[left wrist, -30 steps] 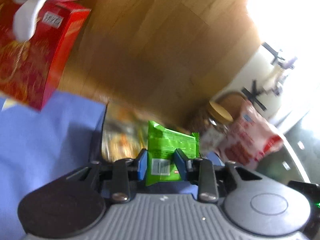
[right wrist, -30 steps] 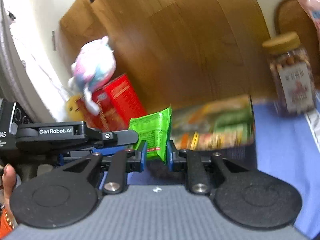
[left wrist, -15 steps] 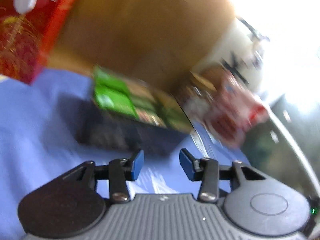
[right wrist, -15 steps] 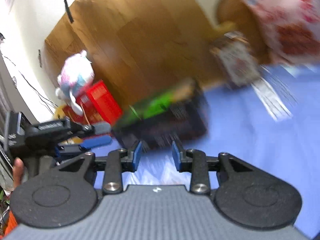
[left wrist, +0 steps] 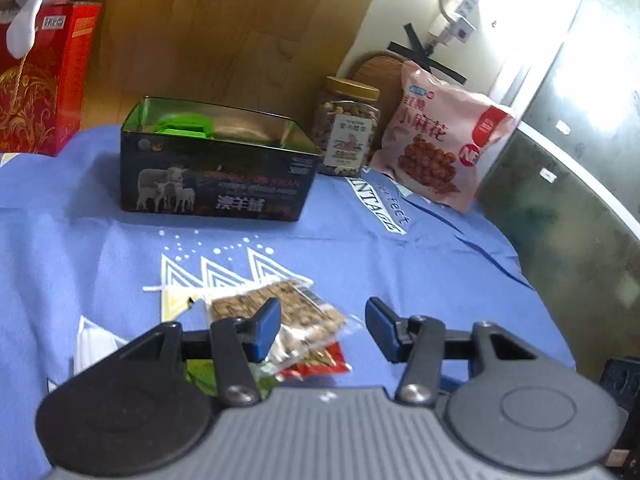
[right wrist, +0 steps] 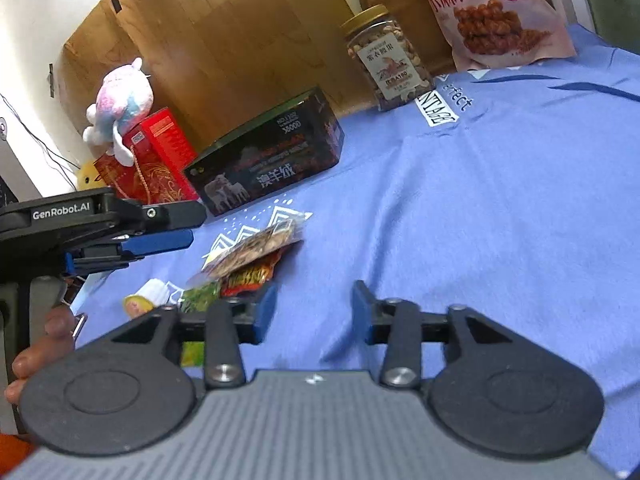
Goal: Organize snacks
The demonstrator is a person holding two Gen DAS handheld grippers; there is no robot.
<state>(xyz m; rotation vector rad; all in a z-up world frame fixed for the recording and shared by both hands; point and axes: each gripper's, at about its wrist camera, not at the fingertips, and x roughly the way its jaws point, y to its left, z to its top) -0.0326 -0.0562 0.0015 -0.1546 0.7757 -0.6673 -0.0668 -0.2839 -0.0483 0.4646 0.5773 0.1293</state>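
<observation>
A black tin box (left wrist: 216, 172) printed with sheep stands on the blue cloth (left wrist: 400, 272), and a green packet (left wrist: 182, 124) lies inside it. My left gripper (left wrist: 322, 314) hovers over a small heap of loose snacks. Its jaws are opening and press on nothing. A clear packet of seed bars (left wrist: 280, 308) lies under its left finger, with a red packet (left wrist: 316, 364) below. My right gripper (right wrist: 314, 296) hangs just right of the same heap (right wrist: 256, 248), jaws opening with only cloth between them. The left gripper (right wrist: 188, 226) shows at that view's left edge.
A jar of nuts (left wrist: 348, 128) and a pink snack bag (left wrist: 440, 140) stand right of the tin. At the left, a red carton (left wrist: 36, 80) bears a plush toy (right wrist: 120, 100). A hand (right wrist: 44, 340) holds the left gripper. The cloth's edge drops off at the right.
Both grippers held the green packet above the tin; it now lies in the tin. Both have drawn back to the near snack heap, and their jaws stand wider.
</observation>
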